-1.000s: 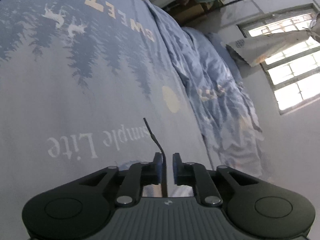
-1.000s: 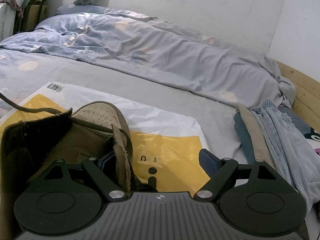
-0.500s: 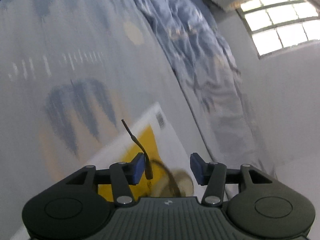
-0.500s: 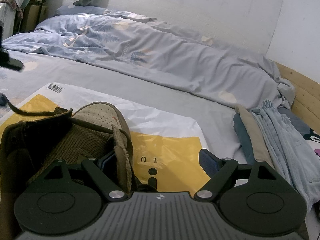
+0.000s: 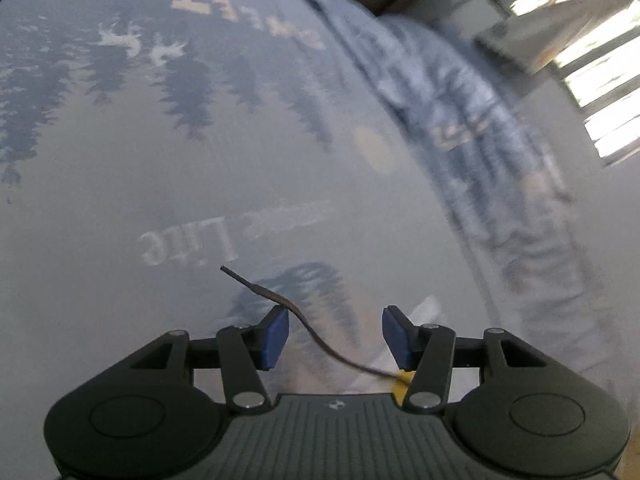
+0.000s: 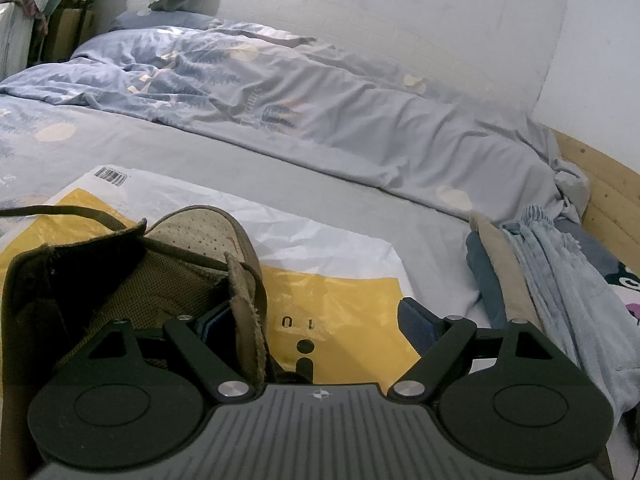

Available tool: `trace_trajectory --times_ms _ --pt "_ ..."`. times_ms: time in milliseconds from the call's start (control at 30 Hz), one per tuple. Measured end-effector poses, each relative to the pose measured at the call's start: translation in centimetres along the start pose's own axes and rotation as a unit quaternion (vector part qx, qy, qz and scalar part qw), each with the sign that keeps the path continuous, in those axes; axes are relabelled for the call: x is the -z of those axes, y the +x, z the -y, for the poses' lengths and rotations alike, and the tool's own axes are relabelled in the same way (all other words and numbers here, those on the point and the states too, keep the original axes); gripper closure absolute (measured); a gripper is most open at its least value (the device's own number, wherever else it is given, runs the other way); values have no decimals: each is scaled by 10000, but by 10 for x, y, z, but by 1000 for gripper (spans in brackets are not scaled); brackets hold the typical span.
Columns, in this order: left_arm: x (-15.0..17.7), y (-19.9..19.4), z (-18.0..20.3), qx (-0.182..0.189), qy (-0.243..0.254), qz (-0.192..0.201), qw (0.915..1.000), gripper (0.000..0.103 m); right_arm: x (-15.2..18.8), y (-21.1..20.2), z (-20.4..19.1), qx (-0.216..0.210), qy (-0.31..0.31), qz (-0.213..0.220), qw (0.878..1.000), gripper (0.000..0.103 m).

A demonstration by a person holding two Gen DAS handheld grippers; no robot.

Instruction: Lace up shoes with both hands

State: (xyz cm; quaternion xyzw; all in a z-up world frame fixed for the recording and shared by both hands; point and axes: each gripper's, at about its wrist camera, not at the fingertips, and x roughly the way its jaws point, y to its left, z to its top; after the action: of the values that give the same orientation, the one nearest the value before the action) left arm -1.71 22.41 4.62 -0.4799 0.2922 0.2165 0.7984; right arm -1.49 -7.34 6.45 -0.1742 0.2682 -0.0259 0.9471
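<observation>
two printed words, "sweet" and "lite", mark the bedsheet.

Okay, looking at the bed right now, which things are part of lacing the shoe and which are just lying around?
Part of the job:
shoe
lace
left gripper, open around the lace
right gripper, straddling the shoe's side

Just lying about:
yellow and white bag under the shoe
folded clothes
duvet

Olive-brown shoe on a yellow-and-white bag; pale blue bedsheet printed with dark trees.
</observation>
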Motion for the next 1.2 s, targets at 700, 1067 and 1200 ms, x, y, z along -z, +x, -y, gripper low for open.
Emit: trace_trajectory --times_ms 700,1067,1200 --pt "1 -12 8 658 165 134 9976 50 -1 3 -3 53 7 12 10000 18" --pt "51 6 46 954 1125 -753 9862 47 0 2 2 -6 46 13 10000 18" --pt "67 6 54 890 1394 -880 9823 47 1 2 5 -42 84 0 10000 18"
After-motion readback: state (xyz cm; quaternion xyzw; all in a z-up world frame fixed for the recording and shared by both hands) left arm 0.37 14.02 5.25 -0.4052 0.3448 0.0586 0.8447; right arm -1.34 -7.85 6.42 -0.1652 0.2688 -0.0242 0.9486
